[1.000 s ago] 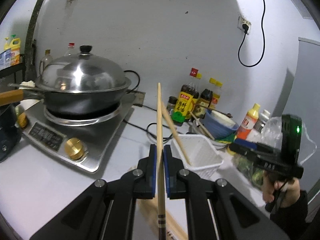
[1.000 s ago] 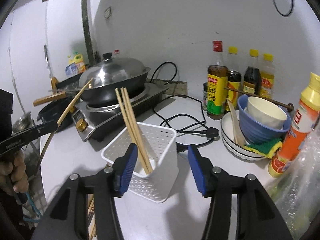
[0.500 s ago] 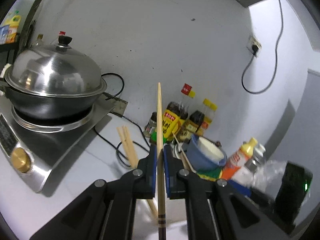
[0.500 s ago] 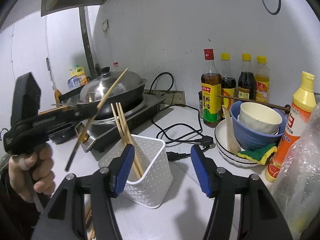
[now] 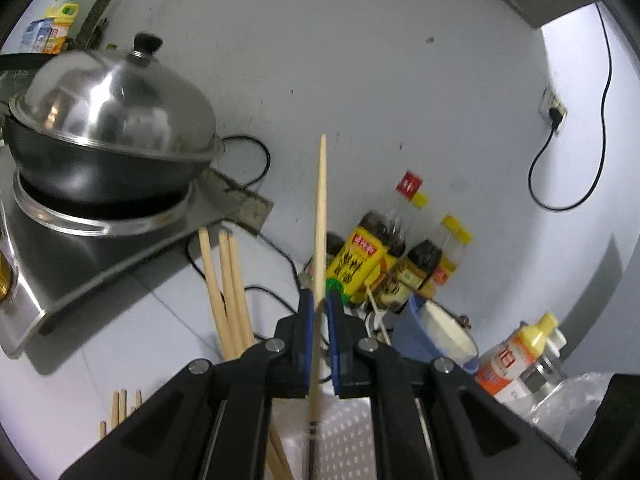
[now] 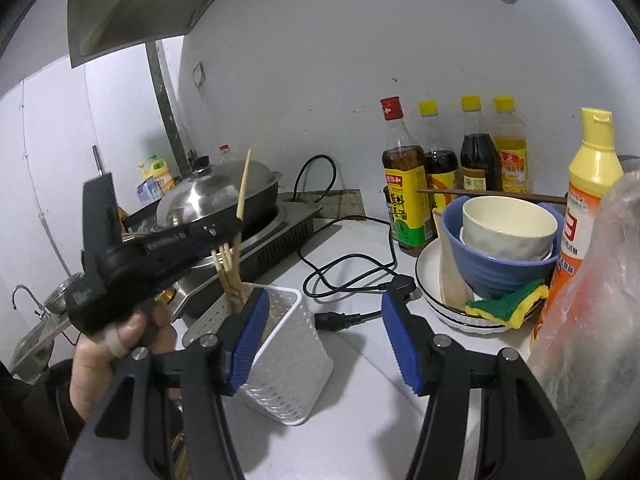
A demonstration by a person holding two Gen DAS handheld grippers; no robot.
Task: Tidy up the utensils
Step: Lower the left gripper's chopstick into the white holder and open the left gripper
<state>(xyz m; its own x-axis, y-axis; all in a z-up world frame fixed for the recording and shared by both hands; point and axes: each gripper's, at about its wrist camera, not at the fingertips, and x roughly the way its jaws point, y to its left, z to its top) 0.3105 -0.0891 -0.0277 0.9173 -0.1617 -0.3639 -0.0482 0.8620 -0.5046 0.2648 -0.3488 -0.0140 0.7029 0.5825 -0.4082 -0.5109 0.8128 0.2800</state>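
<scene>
My left gripper (image 5: 320, 312) is shut on a single wooden chopstick (image 5: 321, 220) that points up and away, its dark-banded end just above the white perforated basket (image 5: 344, 432). Three chopsticks (image 5: 228, 292) lean in the basket's left side. The right wrist view shows a hand holding that left gripper (image 6: 236, 228) over the basket (image 6: 288, 340), with the chopstick (image 6: 244, 184) nearly upright. My right gripper (image 6: 324, 308) stands open just right of the basket; its left finger overlaps the basket's wall and its pads press on nothing. Several loose chopsticks (image 5: 120, 408) lie on the counter.
A lidded wok (image 6: 216, 200) sits on an induction cooker (image 5: 100, 240) to the left. Sauce bottles (image 6: 404, 184) line the wall. Stacked bowls (image 6: 504, 240), a sponge (image 6: 508, 304) and a yellow squeeze bottle (image 6: 592, 200) stand right. A black power cord (image 6: 348, 280) crosses the counter.
My left gripper has carried the chopstick from beside the cooker to over the basket, and the chopstick now stands more upright. The right gripper's jaws have widened slightly.
</scene>
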